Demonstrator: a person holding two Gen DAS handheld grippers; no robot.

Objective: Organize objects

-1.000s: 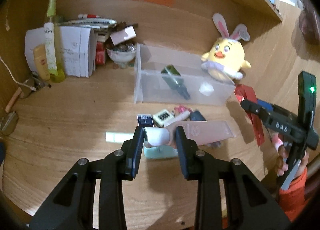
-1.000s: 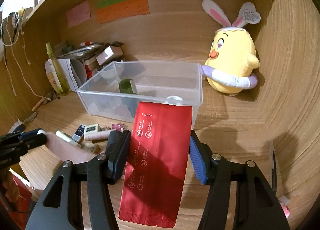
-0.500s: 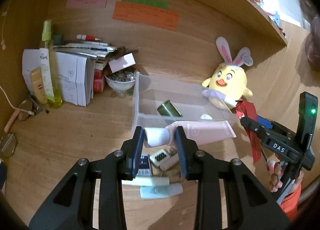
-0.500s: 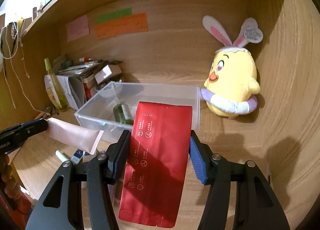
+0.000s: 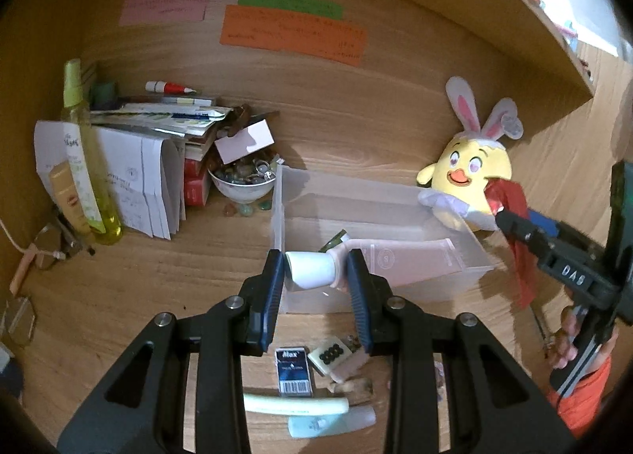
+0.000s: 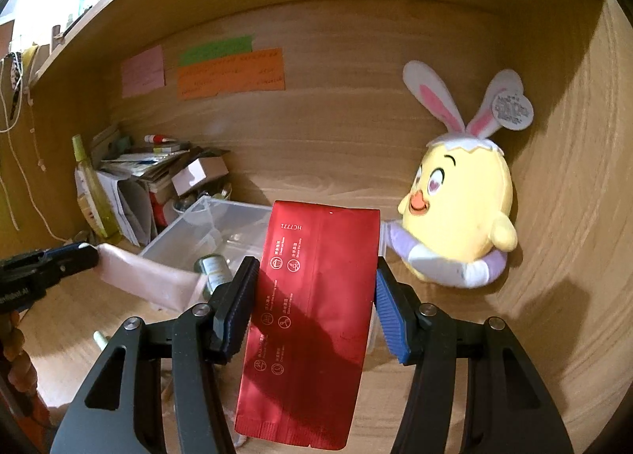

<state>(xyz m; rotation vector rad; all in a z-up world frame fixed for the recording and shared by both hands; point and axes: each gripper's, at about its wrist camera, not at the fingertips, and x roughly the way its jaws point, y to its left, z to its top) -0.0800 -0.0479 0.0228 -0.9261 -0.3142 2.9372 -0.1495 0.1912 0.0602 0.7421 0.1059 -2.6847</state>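
My left gripper is shut on a pink tube by its white cap and holds it in the air over the front of the clear plastic bin. The tube also shows in the right wrist view. My right gripper is shut on a red foil pouch, held up in front of the bin; it also shows in the left wrist view. A dark green bottle lies in the bin. Small items lie on the desk: a blue card box, a mint tube, a light blue tube.
A yellow chick plush with bunny ears sits right of the bin against the wall. At the back left stand a yellow-green spray bottle, papers and boxes, and a bowl of trinkets. Sticky notes hang on the back wall.
Both grippers have risen. The left gripper lifted the pink tube off the desk and carried it over the bin's front. The right gripper still holds the red pouch.
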